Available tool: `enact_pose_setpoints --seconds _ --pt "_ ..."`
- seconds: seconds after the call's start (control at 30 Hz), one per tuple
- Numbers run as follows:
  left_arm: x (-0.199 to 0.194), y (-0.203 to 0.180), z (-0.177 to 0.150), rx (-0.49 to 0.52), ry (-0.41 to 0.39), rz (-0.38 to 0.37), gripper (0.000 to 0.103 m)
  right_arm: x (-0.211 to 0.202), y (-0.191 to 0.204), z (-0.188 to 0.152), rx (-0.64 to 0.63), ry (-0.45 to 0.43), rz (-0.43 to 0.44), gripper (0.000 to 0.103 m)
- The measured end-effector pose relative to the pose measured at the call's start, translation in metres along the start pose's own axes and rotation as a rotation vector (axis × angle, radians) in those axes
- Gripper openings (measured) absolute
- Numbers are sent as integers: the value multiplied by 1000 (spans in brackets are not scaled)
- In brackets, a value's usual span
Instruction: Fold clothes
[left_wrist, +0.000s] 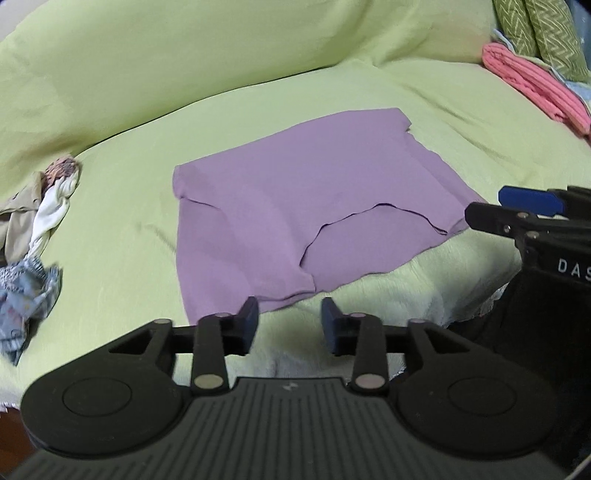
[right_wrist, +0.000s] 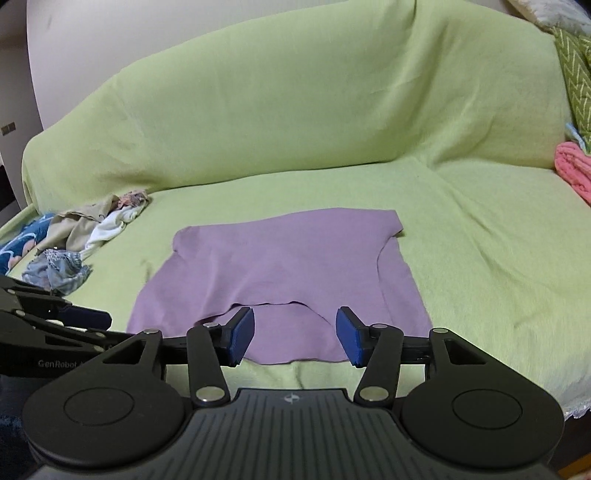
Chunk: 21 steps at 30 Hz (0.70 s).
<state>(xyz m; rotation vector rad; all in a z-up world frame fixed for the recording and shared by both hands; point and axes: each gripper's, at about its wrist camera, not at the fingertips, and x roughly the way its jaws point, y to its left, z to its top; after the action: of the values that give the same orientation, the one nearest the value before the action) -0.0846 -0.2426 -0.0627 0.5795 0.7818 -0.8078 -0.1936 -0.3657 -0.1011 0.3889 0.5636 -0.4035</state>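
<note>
A purple garment (left_wrist: 295, 206) lies flat and partly folded on the green-covered sofa seat (left_wrist: 122, 229); it also shows in the right wrist view (right_wrist: 280, 273). My left gripper (left_wrist: 290, 325) is open and empty, just off the garment's near edge. My right gripper (right_wrist: 295, 336) is open and empty, hovering over the garment's near hem. The right gripper also shows at the right edge of the left wrist view (left_wrist: 517, 210), by the garment's right corner. The left gripper shows at the left of the right wrist view (right_wrist: 74, 321).
A heap of unfolded clothes (left_wrist: 33, 236) lies on the seat's left, also in the right wrist view (right_wrist: 74, 243). A folded pink cloth (left_wrist: 535, 85) and green patterned cushions (left_wrist: 546, 33) sit at the right. The sofa back (right_wrist: 295, 110) rises behind.
</note>
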Motion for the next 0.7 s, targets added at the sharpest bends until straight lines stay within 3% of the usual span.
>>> enact_pose_setpoints --seconds 0.2,0.37,0.53,0.6,0.7 --pt "4 11 0 -22 3 -1 49 11 4 1 25 -2 -2 59" --pt "28 37 -10 -92 -53 -61 49 42 0 -11 61 11 -1 60" --pt "55 77 -12 -106 -189 -78 49 76 -2 -23 73 -50 -36 60" --pt "70 96 -8 -123 -241 -65 48 91 1 -17 57 -91 -65 60" --pt "85 123 -4 -190 -339 -106 48 111 7 -5 33 -116 -113 60"
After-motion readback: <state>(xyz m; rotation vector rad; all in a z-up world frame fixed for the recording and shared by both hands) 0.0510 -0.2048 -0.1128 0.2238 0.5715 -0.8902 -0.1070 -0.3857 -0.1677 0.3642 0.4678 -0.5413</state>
